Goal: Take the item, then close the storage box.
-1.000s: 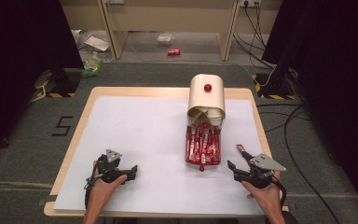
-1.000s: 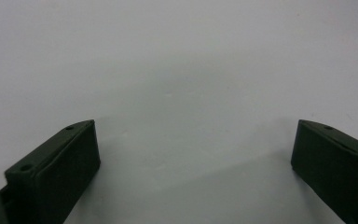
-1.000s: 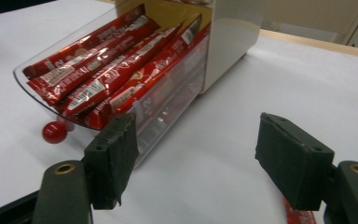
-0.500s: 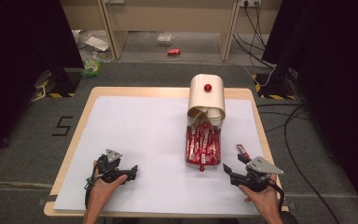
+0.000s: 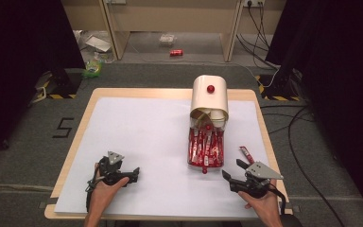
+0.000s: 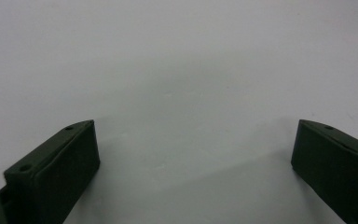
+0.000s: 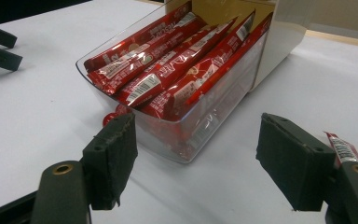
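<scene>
1. The bench [image 5: 82,123] is a pale wooden top covered almost edge to edge by a white sheet [image 5: 142,137]; the wood shows as a thin border all round.
2. Towards the far right of the sheet stands a cream dispenser [image 5: 210,97] with a red knob [image 5: 211,88] on top; a clear drawer [image 5: 205,150] is pulled out of it towards the person and is packed with red sachets [image 7: 168,74] lying side by side along its length.
3. One loose red sachet [image 5: 246,154] lies flat on the sheet just right of the drawer, apart from it and near the right tongs [image 5: 232,169].
4. The right tongs sit low over the near right corner, spread wide with nothing between them; the right gripper view looks past them at the drawer's near corner.
5. The left tongs [image 5: 134,173] rest at the near left, well apart from the dispenser; in the left gripper view they [image 6: 193,154] stand spread over bare white sheet, pinching nothing.
6. Around the bench is grey carpet; black curtains hang at both sides; a light wooden frame stands beyond the far edge, with cables [image 5: 307,142] on the right, a red can [image 5: 176,52] and scattered wrappers on the floor behind; a marking like a "5" [image 5: 64,127] sits on the carpet at the left.
</scene>
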Motion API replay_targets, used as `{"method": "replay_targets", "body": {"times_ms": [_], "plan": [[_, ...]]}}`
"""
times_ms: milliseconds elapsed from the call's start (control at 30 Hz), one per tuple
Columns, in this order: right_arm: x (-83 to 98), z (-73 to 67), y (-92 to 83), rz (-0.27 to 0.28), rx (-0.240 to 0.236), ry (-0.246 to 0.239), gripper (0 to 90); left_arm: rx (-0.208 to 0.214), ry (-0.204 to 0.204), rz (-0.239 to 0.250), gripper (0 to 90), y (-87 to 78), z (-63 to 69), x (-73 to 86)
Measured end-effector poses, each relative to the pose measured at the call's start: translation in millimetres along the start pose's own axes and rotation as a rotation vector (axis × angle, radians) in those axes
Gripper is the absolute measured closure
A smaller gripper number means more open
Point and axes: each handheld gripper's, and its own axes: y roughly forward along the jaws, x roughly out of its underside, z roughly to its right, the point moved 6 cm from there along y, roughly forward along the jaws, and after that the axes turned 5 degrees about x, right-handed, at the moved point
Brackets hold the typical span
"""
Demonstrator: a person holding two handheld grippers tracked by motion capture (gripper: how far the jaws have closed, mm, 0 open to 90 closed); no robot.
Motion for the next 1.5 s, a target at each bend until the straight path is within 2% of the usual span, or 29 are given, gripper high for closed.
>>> {"method": "replay_targets", "body": {"times_ms": [633, 1500], "plan": [[5.3, -8.0, 8.1, -0.039, -0.017, -0.034, 28.4, 0.000, 0.000, 0.000, 0.2, 0.0, 0.0, 0.0], [1.4, -8.3, 25.9, -0.030, 0.016, -0.086, 27.3, -0.003, 0.003, -0.001, 0.0, 0.2, 0.1, 0.0]]}}
